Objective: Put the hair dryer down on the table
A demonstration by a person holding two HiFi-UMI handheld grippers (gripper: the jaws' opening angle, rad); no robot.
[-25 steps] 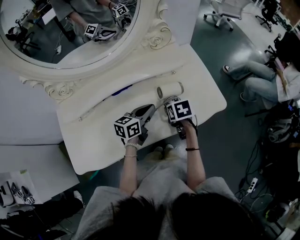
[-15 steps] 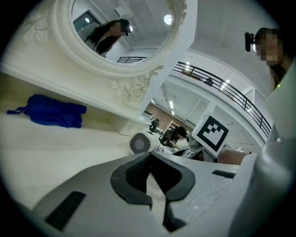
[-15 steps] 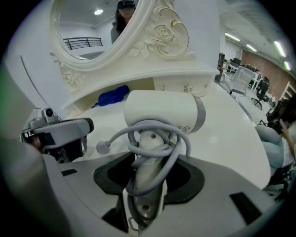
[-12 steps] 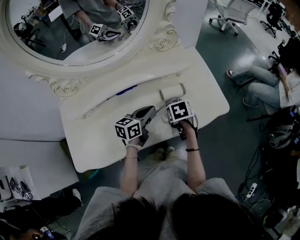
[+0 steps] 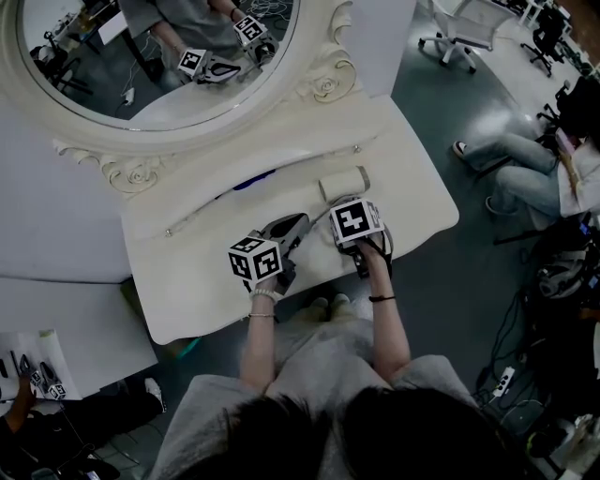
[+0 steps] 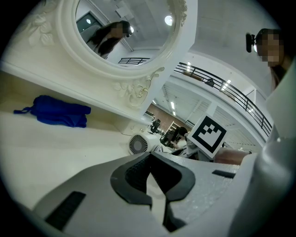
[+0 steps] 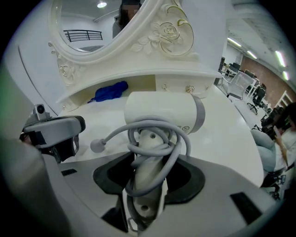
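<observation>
A white hair dryer point(image 5: 343, 182) lies across the white dressing table point(image 5: 187, 281), its grey cord wound round the handle point(image 7: 147, 183). My right gripper point(image 5: 339, 204) is at the table's front, its jaws closed round that handle, barrel point(image 7: 162, 113) pointing away from me. In the right gripper view the pads point(image 7: 185, 180) touch the handle and cord on both sides. My left gripper point(image 5: 298, 221) rests just to the left, shut with nothing in it point(image 6: 150, 173). From there the dryer's rear grille point(image 6: 138, 144) shows.
A big oval mirror point(image 5: 159, 56) in an ornate white frame stands behind the table. A blue cloth point(image 5: 251, 180) lies on the low shelf under it. An office chair point(image 5: 455, 23) and a seated person point(image 5: 525, 159) are off to the right.
The head view has shifted slightly. Both grippers and the hair dryer stay almost where they were on the table.
</observation>
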